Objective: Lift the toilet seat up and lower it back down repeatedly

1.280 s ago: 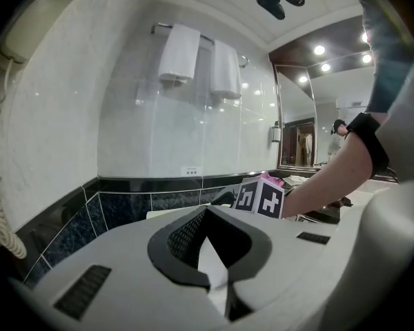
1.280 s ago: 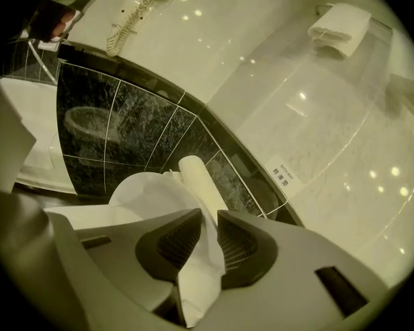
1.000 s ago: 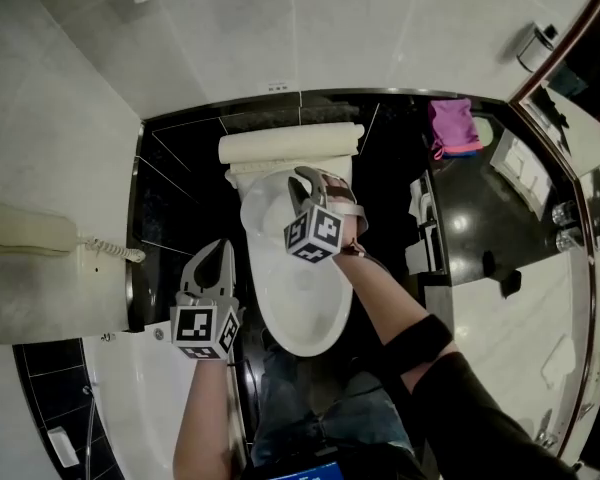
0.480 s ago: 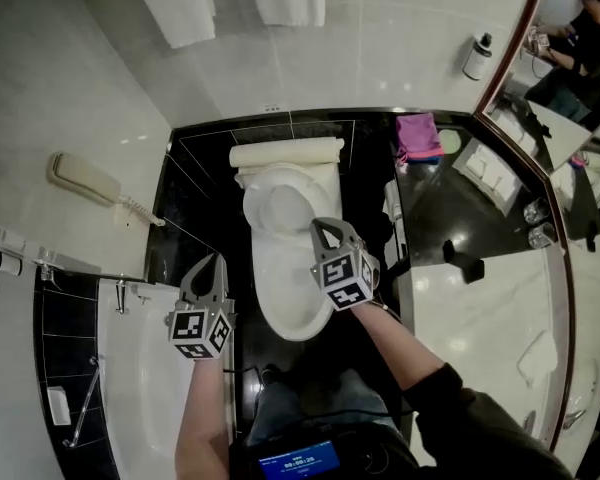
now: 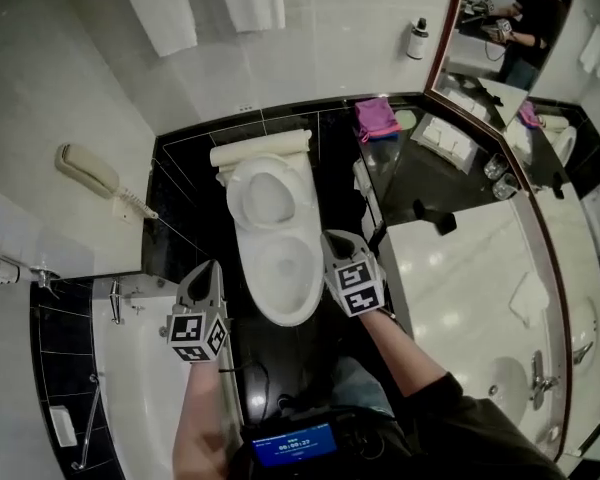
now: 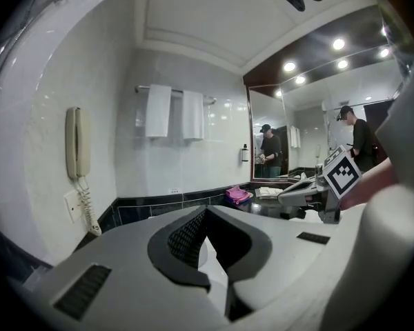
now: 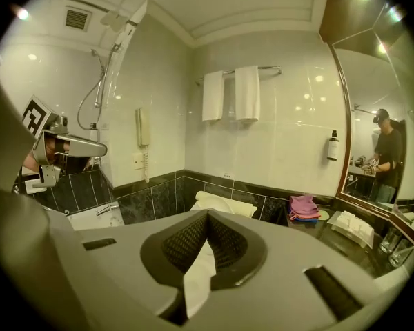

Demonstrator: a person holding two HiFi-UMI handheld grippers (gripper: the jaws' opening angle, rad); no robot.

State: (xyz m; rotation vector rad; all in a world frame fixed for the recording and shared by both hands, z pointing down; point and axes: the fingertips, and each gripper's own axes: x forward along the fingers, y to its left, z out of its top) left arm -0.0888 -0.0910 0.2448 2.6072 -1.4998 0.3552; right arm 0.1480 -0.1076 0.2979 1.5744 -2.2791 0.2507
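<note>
Head view: the toilet seat (image 5: 280, 268) is sitting at frame centre, between the left hand-held gripper (image 5: 208, 270) and the right hand-held gripper (image 5: 338, 236). Neither is touching it.

Left gripper view: the jaws are resting together, gripping nothing.

Right gripper view: the jaws are resting closed and empty.

Top edge of the head view clips both towels (image 5: 160, 8) and the mirrored person (image 5: 528, 18), upper right. Bottle (image 5: 417, 38) label: too small to read. Right gripper view: toilet (image 7: 221, 202) mostly hidden behind the right gripper (image 7: 207, 216).
</note>
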